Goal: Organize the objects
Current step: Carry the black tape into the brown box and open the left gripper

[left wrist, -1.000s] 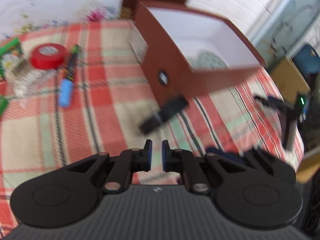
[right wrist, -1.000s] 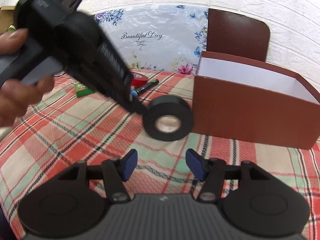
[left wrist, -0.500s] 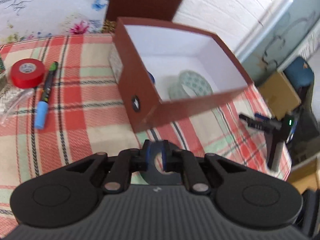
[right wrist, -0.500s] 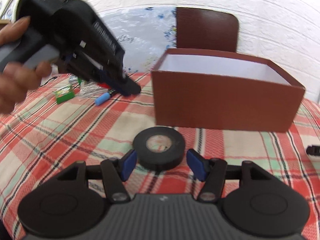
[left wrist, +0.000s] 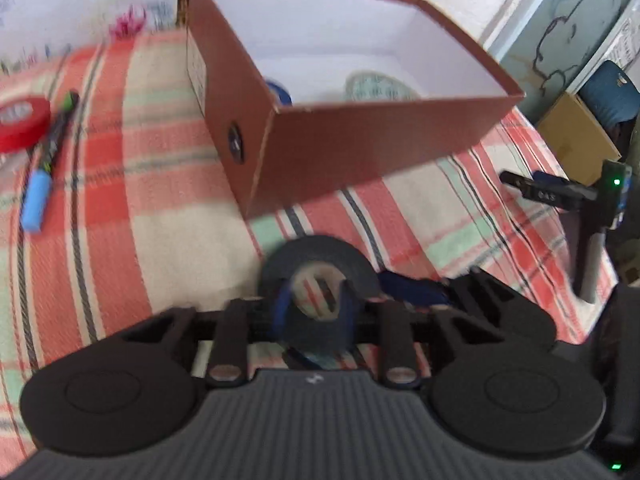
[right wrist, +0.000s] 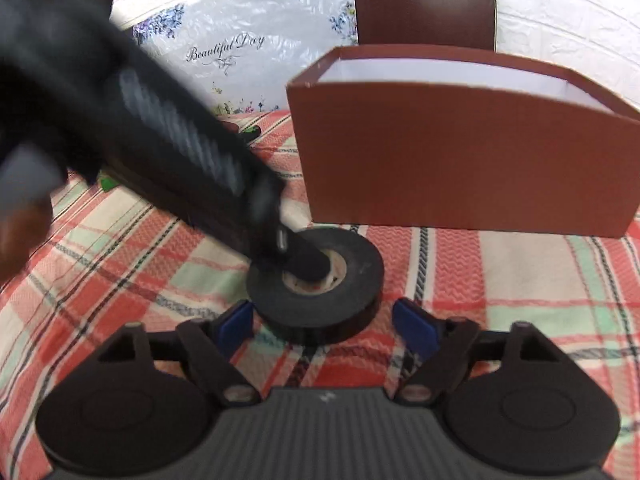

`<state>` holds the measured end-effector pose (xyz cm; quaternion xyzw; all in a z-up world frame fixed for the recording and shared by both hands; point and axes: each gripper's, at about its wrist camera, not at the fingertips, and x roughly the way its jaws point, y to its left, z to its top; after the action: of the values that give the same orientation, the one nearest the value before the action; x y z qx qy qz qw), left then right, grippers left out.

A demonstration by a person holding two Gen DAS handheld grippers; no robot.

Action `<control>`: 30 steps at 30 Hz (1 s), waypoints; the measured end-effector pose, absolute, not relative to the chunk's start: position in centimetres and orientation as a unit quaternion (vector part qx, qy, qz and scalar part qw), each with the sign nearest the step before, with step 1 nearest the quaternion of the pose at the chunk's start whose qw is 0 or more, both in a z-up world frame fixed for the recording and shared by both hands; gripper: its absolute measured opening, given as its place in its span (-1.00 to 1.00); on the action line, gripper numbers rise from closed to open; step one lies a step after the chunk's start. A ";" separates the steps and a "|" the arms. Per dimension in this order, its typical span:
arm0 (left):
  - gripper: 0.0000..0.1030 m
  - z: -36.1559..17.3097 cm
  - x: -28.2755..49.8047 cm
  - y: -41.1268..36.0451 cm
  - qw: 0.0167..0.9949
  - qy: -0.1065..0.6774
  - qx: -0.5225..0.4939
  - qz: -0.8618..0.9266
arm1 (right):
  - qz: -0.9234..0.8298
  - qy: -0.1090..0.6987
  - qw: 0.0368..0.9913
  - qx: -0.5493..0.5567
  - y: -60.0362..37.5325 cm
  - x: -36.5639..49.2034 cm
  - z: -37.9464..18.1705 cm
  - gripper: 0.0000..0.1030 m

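The left gripper [right wrist: 308, 258], jaws nearly together and clasping nothing, reaches its tips down into the core hole of the black tape roll [right wrist: 316, 284]. The right gripper [right wrist: 324, 326] stands released, its jaws having just been opening, blue pads on either side of the roll's near edge without pressing it. The roll lies flat on the checked tablecloth [right wrist: 500, 280], just in front of the brown box [right wrist: 460, 160].
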<state>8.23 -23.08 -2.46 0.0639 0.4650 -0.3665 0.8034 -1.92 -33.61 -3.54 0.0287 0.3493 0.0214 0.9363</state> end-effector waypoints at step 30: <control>-0.70 -1.4 9.4 -25.2 0.776 0.511 0.025 -0.369 | -0.014 0.297 0.955 -0.011 -37.4 -5.1 -0.6 0.42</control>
<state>9.36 -25.16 -1.42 0.0249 0.5107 -0.3690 0.7762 -5.06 -37.43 -0.59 -0.0113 0.2974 -0.0141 0.9546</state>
